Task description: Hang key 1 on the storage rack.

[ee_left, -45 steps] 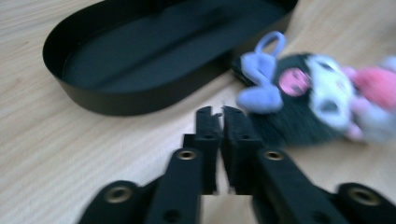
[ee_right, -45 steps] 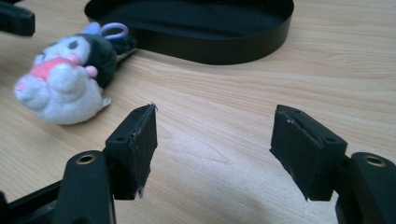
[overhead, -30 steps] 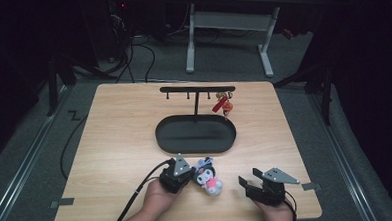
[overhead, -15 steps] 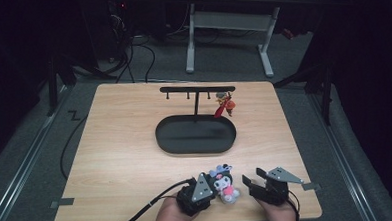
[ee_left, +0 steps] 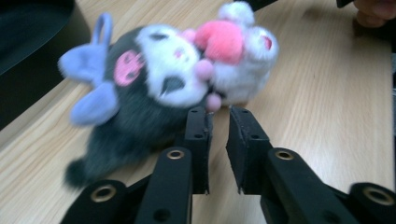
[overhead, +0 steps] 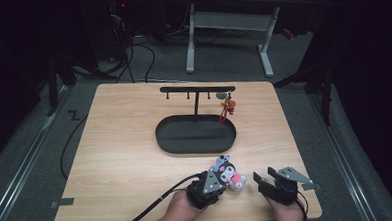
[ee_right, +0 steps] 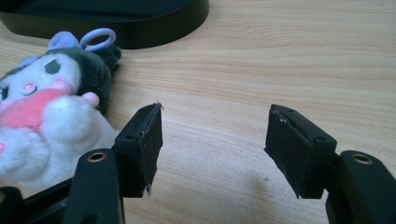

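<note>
A plush toy [overhead: 228, 173] with a black-and-white head, lilac ears and a pink-and-white body lies on the wooden table [overhead: 126, 158] near its front edge. My left gripper [overhead: 218, 182] sits just left of it. In the left gripper view its jaws [ee_left: 217, 112] stand a narrow gap apart and have just been opening. Nothing is between them, and the plush [ee_left: 163, 79] lies right past the tips. My right gripper [overhead: 265, 175] is to the plush's right, open. Its jaws [ee_right: 215, 114] have just been closing a little over bare wood, with the plush [ee_right: 42, 107] beside the left jaw.
A black oval tray [overhead: 195, 135] sits mid-table with a hook rack [overhead: 197, 90] rising from it. A red charm [overhead: 227, 107] hangs from the rack's right end. Bare wood lies to the left. The table's front edge is close behind both hands.
My left hand has slid right along the front of the table, bringing the plush close to the right gripper. Its jaws have gone from shut to slightly apart. The right hand stayed put.
</note>
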`<state>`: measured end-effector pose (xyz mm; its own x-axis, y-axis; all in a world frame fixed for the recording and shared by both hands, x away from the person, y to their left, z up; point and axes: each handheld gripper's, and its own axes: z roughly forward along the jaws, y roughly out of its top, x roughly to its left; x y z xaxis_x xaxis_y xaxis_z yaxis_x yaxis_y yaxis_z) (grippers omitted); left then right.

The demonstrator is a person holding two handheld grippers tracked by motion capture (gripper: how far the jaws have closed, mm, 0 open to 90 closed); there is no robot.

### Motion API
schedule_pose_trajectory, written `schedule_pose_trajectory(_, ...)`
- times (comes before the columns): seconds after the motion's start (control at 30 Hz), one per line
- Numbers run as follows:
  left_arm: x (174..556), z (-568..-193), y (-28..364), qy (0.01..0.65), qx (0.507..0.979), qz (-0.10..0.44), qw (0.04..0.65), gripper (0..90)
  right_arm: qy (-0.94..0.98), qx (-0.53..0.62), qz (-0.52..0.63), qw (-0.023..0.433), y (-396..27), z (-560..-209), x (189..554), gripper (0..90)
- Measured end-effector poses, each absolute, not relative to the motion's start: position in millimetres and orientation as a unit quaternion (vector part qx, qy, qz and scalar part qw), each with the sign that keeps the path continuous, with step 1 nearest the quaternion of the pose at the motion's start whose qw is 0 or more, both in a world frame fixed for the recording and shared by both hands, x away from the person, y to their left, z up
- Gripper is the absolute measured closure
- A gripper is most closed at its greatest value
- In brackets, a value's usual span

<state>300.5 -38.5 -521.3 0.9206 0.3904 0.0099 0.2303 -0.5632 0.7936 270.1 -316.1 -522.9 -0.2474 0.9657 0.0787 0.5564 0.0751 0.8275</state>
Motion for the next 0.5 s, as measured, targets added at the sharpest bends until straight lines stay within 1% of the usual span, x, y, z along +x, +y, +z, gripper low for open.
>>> schedule_pose_trajectory(0.07, 305.5, -523.3, -12.5, 0.180, 0.877, 0.120, 0.428, 71.6, 0.685, 0.557, 0.386, 0.267, -315.2, -522.7, 270.2, 36.3)
schedule_pose_trajectory(0.23, 326.7, -522.3, 49.8, 0.238, 0.861, 0.162, 0.419, 65.7, 0.680, 0.554, 0.389, 0.283, -314.5, -521.4, 268.2, 35.5)
schedule_pose_trajectory(0.27, 333.3, -519.0, 76.5, 0.260, 0.853, 0.181, 0.414, 65.5, 0.681, 0.553, 0.388, 0.283, -314.1, -521.6, 268.3, 34.9)
schedule_pose_trajectory(0.33, 334.6, -517.7, 83.0, 0.265, 0.852, 0.187, 0.412, 65.3, 0.686, 0.553, 0.377, 0.285, -312.9, -522.9, 269.2, 34.9)
schedule_pose_trajectory(0.4, 339.9, -513.1, 106.5, 0.281, 0.843, 0.206, 0.409, 63.9, 0.691, 0.550, 0.370, 0.288, -312.6, -524.0, 270.3, 35.0)
schedule_pose_trajectory(0.5, 350.0, -508.7, 143.3, 0.315, 0.830, 0.219, 0.405, 57.7, 0.695, 0.554, 0.357, 0.286, -311.5, -525.1, 272.7, 34.0)
